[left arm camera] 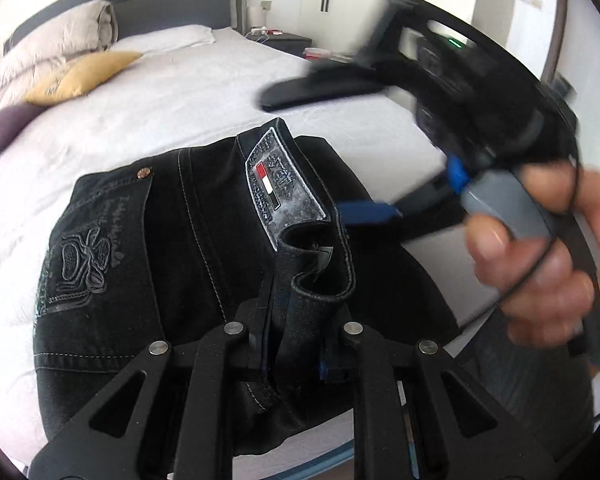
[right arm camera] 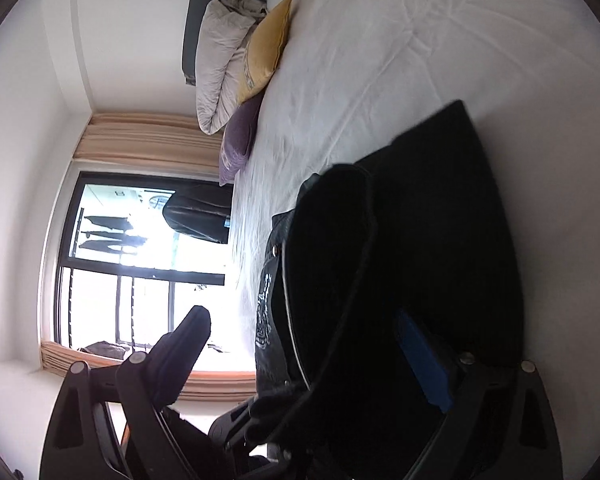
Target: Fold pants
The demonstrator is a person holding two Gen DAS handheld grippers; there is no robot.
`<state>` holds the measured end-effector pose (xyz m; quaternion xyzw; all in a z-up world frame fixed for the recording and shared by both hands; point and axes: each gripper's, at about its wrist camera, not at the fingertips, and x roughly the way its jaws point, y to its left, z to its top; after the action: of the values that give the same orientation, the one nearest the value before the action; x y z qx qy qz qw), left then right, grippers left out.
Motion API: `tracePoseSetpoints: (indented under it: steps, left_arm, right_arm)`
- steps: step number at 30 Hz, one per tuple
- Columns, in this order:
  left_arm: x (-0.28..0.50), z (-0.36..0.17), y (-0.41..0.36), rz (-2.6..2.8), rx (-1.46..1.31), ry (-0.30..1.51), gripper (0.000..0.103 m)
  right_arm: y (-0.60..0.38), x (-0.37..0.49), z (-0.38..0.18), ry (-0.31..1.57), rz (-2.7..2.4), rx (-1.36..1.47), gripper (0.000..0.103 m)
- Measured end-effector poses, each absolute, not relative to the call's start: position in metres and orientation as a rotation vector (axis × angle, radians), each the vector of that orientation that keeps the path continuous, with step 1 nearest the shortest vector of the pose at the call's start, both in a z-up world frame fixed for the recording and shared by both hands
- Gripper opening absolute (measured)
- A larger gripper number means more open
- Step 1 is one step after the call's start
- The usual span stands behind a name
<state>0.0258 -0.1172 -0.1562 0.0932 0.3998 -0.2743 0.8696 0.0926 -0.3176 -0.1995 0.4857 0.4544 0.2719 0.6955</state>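
The pants (left arm camera: 172,248) are gripped at the waistband by the left tongs (left arm camera: 296,344) above the bed (left arm camera: 204,92). The right tongs (left arm camera: 328,148) are spread wide, holding nothing. A second waistband grip seems called for next.

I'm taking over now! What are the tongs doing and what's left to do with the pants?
Left tongs: shut on the waistband of the black pants, beside the grey label patch.
Right tongs: open, holding nothing; one blue-padded finger lies close to the waistband.
Pants: bunched on the white bed, waist end lifted by the left tongs.
Done: one side of the waistband is gripped.
Left: probably grab the other side with the right tongs, spread the pants flat, then fold.
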Motion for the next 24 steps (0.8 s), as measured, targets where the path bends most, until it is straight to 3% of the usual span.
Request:
tracePoseSetpoints:
  steps: [2, 4, 6, 7, 13, 16, 20, 24]
  left_arm:
    - [0.023, -0.161, -0.126, -0.566, 0.243, 0.819, 0.014]
    - [0.020, -0.160, -0.136, -0.561, 0.286, 0.798, 0.015]
    - [0.016, -0.158, -0.143, -0.561, 0.314, 0.789, 0.015]
    - [0.015, -0.157, -0.147, -0.562, 0.327, 0.788, 0.015]
    - [-0.005, -0.138, -0.180, -0.589, 0.418, 0.678, 0.015]
    - [-0.002, -0.155, -0.197, -0.608, 0.449, 0.715, 0.016]
    - [-0.004, -0.193, -0.214, -0.600, 0.546, 0.732, 0.023]
    - [-0.011, -0.190, -0.215, -0.636, 0.512, 0.727, 0.043]
  right_arm:
    - [-0.317, 0.105, -0.197, 1.024, 0.616, 1.064, 0.081]
    - [-0.315, 0.120, -0.197, 1.072, 0.599, 1.014, 0.045]
    - [-0.313, 0.127, -0.200, 1.140, 0.561, 0.942, 0.027]
    - [-0.312, 0.127, -0.197, 1.148, 0.551, 0.892, 0.023]
    - [-0.329, 0.111, -0.150, 1.026, 0.564, 0.771, 0.019]
    - [-0.343, 0.112, -0.168, 1.054, 0.523, 0.776, 0.019]
    - [-0.363, 0.112, -0.220, 1.095, 0.472, 0.872, 0.017]
    - [-0.365, 0.102, -0.213, 1.033, 0.478, 0.844, 0.018]
